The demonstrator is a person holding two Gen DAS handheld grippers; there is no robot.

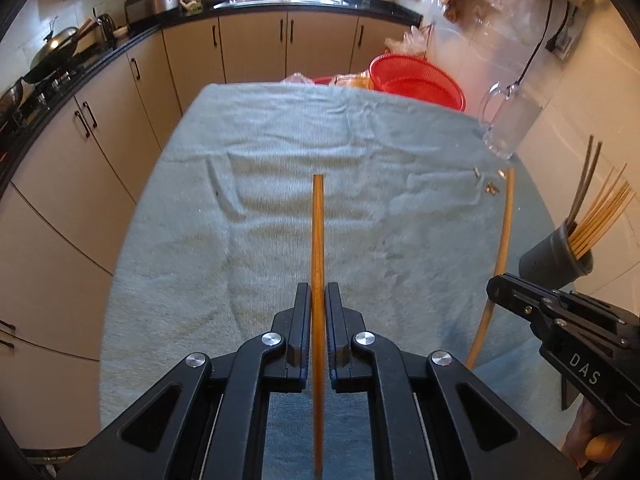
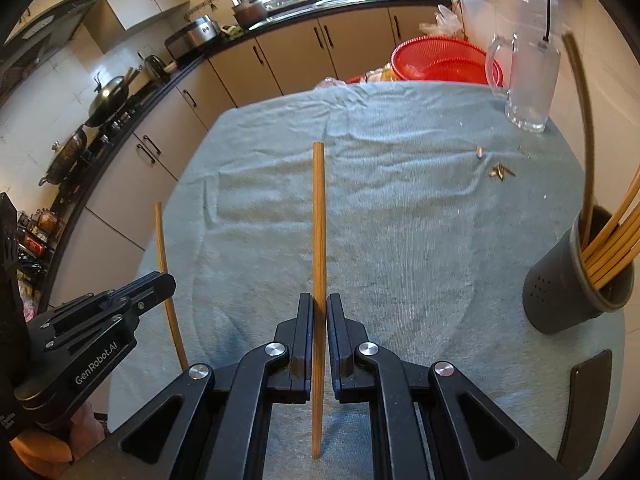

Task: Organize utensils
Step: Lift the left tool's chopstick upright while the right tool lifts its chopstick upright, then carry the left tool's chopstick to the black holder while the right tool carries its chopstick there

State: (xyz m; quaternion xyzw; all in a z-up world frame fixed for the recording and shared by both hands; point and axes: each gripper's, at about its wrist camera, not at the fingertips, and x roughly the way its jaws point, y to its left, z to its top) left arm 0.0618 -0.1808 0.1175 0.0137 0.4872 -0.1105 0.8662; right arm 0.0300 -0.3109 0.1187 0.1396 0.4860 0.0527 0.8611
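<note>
My left gripper (image 1: 318, 292) is clamped shut on one wooden chopstick (image 1: 318, 240), and my right gripper (image 2: 319, 304) is pinched the same way on a second chopstick (image 2: 319, 220); both sticks are off the towel-covered worktop (image 2: 400, 240). The grey holder (image 2: 576, 288) with the other chopsticks stands at the right edge. Each stick is gripped low, with a long end sticking out, so I judge it could pivot or slip between the pads, or its tip could catch the holder's rim or the sticks already inside. The glass mug (image 2: 524, 84) nearby could get knocked. Only the right view shows the holder whole, plus a dark flat object by the edge; the left view cuts the holder off.
</note>
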